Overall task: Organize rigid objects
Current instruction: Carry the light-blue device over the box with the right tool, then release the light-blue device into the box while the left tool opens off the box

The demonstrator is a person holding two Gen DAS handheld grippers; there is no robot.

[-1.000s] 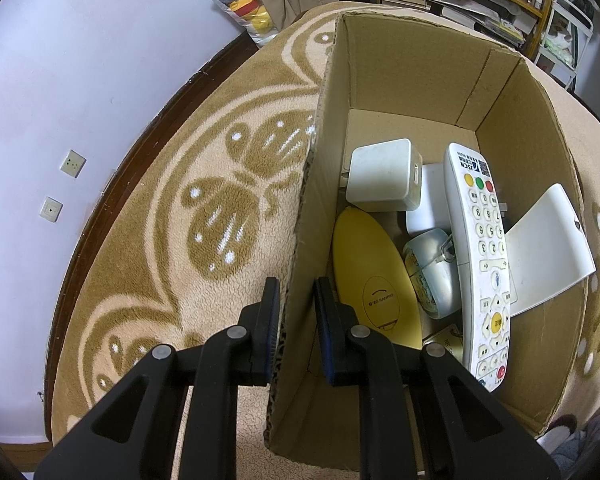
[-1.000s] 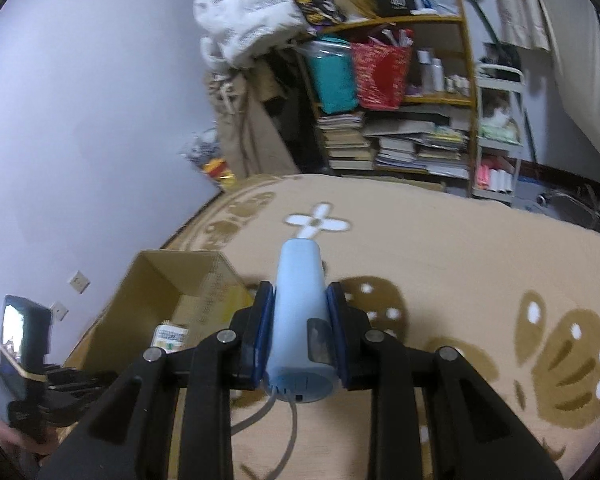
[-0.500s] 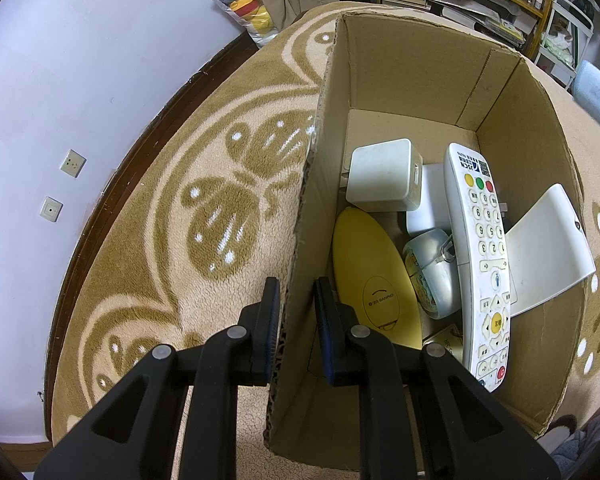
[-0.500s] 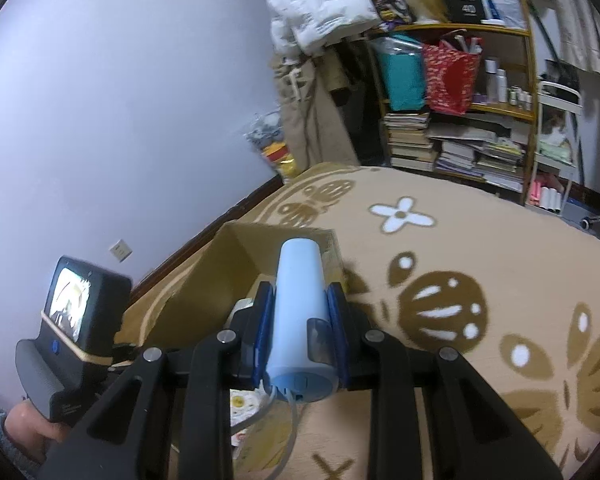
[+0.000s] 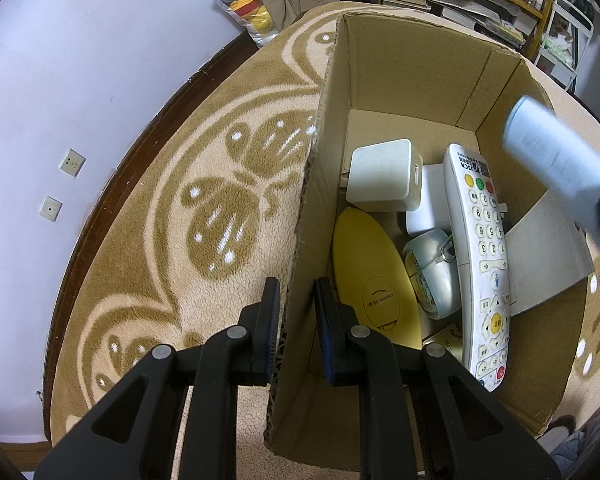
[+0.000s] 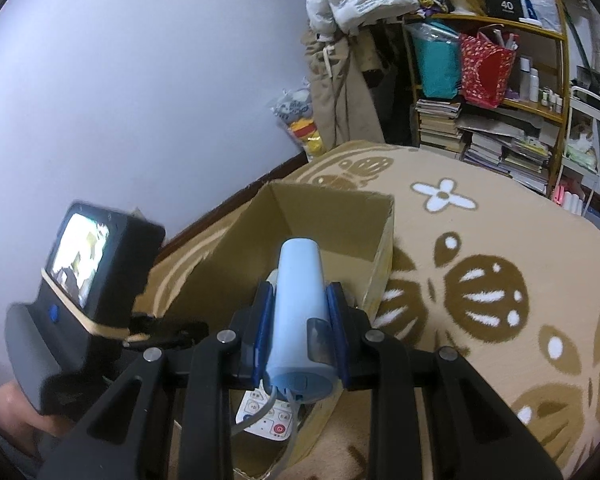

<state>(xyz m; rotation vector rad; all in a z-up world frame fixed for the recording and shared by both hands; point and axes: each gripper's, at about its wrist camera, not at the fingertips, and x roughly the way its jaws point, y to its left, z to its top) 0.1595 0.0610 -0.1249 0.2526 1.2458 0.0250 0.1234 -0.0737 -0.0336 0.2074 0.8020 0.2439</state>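
Carried over the cardboard box [image 6: 332, 220], right fingers [image 6: 299, 312] clamp the blue device [image 6: 300, 304]; left fingers [image 5: 296, 304] pinch its wall.

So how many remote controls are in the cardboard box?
1 clearly: the white remote lies lengthwise at the right inside the cardboard box, beside the yellow oval item. Others may be hidden underneath.

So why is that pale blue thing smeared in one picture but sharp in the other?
Left wrist view: the blue device is motion-blurred over the cardboard box; right wrist view: it is crisp between the right gripper, whose camera travels with it.
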